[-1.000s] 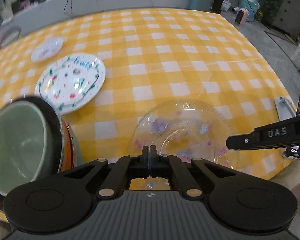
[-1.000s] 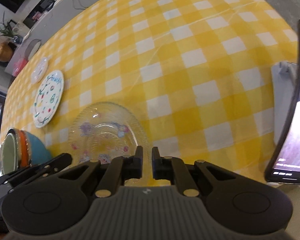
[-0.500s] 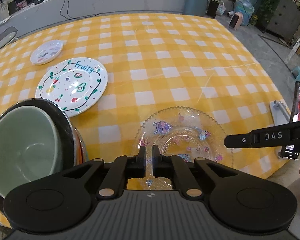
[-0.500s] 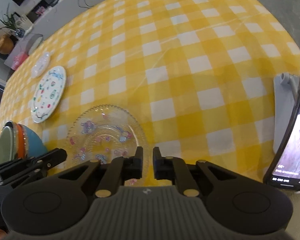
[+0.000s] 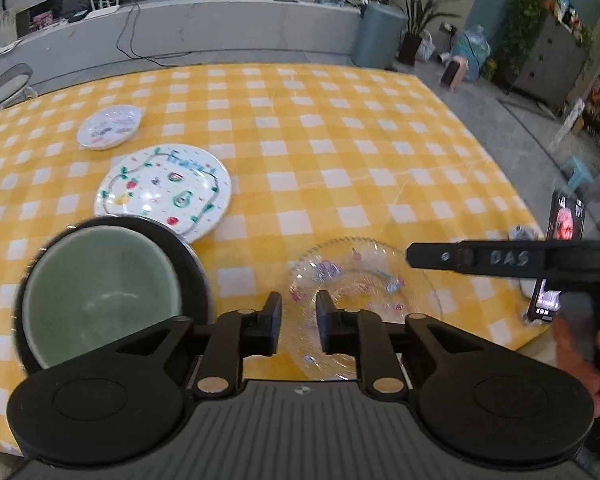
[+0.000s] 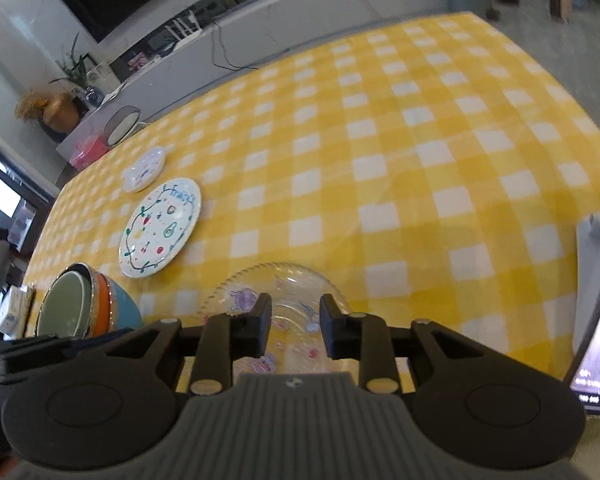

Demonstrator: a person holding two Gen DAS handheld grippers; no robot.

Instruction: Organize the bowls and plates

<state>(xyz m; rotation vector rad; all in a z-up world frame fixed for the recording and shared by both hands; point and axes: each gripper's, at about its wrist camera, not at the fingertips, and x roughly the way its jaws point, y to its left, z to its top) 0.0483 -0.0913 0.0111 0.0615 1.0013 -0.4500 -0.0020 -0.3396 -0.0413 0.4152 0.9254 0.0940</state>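
Note:
A clear glass plate (image 5: 364, 280) with pastel prints lies at the table's near edge; it also shows in the right wrist view (image 6: 284, 292). My left gripper (image 5: 298, 312) is open and empty just above its near rim. My right gripper (image 6: 292, 316) is open and empty over the same plate; its finger (image 5: 500, 258) reaches in from the right. A stack of nested bowls (image 5: 100, 292), green inside, stands left of the glass plate; the right wrist view shows it (image 6: 84, 308) too. A white fruit-print plate (image 5: 164, 194) and a small white plate (image 5: 110, 126) lie further back left.
The table has a yellow checked cloth (image 5: 340, 140). A phone on a stand (image 5: 556, 264) stands at the right edge, also in the right wrist view (image 6: 596, 320). A low grey counter (image 5: 180, 28) runs behind the table.
Both grippers have opened from shut or nearly shut. Both have lifted and tilted up, so more of the room behind the table shows. The glass plate lies in the same place.

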